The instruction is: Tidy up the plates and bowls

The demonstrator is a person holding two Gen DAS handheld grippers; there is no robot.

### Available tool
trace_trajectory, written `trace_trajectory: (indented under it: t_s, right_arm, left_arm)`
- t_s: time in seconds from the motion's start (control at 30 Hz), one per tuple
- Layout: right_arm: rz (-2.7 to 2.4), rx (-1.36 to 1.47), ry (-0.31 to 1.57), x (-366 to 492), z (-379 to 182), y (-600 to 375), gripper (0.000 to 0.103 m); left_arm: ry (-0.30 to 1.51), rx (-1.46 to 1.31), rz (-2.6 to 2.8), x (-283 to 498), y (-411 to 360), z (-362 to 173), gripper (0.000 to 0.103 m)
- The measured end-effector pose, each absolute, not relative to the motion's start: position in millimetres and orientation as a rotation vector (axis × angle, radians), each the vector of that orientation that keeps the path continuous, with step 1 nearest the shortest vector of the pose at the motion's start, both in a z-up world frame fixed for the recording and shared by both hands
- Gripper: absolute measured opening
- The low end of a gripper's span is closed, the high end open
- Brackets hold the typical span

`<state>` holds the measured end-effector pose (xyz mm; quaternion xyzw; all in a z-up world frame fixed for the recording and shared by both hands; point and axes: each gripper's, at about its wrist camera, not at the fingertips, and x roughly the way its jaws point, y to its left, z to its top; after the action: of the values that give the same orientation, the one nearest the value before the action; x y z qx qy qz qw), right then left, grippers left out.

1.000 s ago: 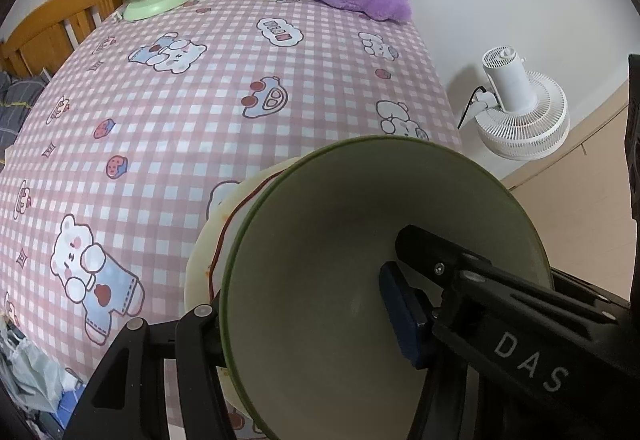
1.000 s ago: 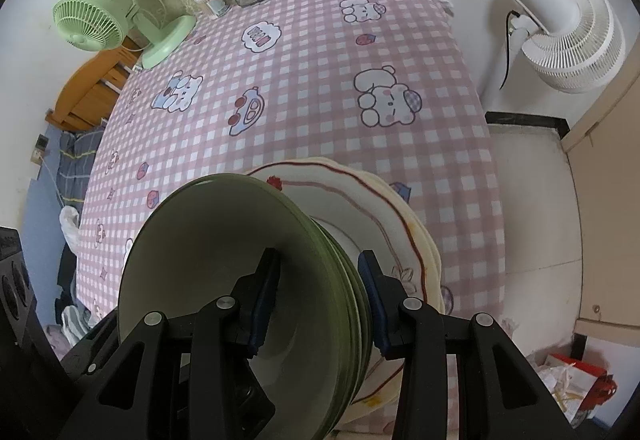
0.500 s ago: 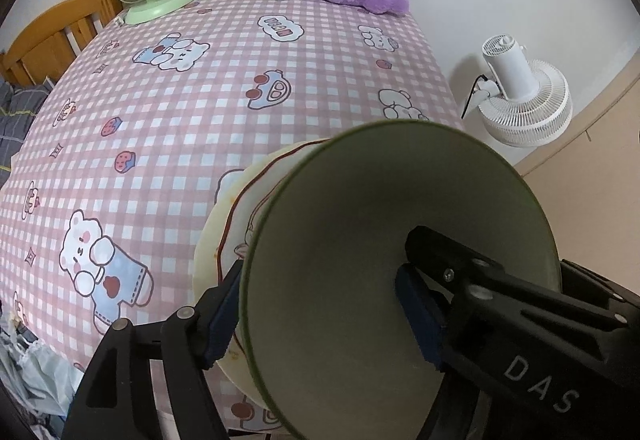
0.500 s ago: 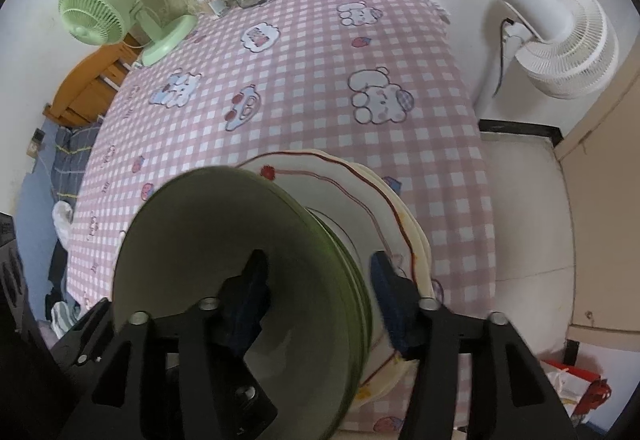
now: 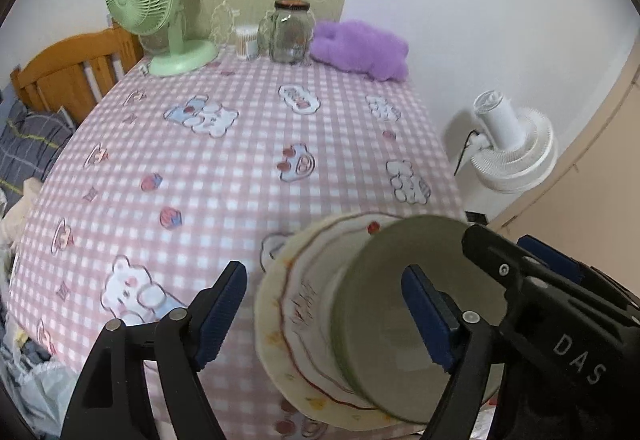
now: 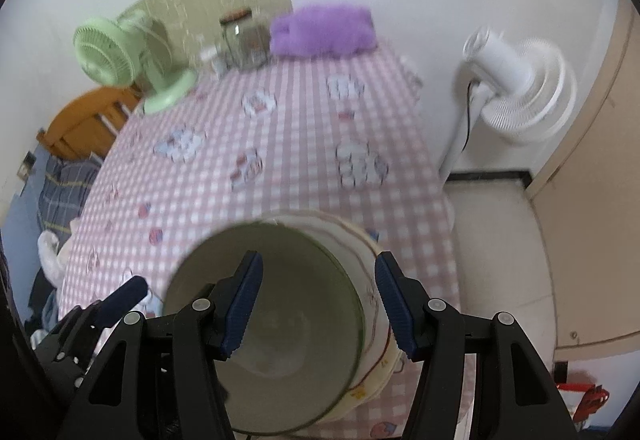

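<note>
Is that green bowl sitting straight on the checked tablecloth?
No, in the right wrist view the green bowl sits in a stack of cream plates, and those plates lie on the tablecloth.

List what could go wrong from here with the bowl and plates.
The green bowl sits on the plates close to the table's near edge; a nudge could slide the stack off. The open left gripper and right gripper each have a finger over the bowl's inside; pulling back might catch its rim.
</note>
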<state>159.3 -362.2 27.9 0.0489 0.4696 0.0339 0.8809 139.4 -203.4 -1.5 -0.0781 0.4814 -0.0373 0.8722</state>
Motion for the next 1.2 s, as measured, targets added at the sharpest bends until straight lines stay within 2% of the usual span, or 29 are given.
trace_trajectory:
  t_s: [0.27, 0.53, 0.63, 0.73, 0.83, 1.2]
  right_arm:
    - [-0.012, 0.133, 0.866, 140.4, 44.6, -313.0, 0.062]
    - [-0.063, 0.115, 0.764, 113.9, 37.6, -257.2, 0.07]
    - [-0.057, 0.071, 0.724, 104.4, 32.4, -239.8, 0.073]
    - [-0.031, 0.026, 0.694, 93.4, 26.9, -224.1, 0.075]
    - [-0.016, 0.002, 0.658, 79.1, 19.5, -210.4, 0.084]
    - [0.01, 0.033, 0.634, 24.5, -4.7, -187.6, 0.085]
  left_arm:
    - [0.883, -0.048, -0.071, 133.3, -135.3, 16.9, 0.084]
    - [0.777, 0.033, -0.067, 111.9, -66.1, 18.9, 0.095]
    - [0.721, 0.034, -0.017, 97.9, -48.2, 14.0, 0.097]
    - [0.69, 0.02, 0.016, 85.0, -34.3, 8.7, 0.099]
    - [0.659, 0.007, 0.029, 69.3, -20.7, 3.8, 0.101]
    - [0.632, -0.006, 0.049, 13.9, -0.1, -13.2, 0.103]
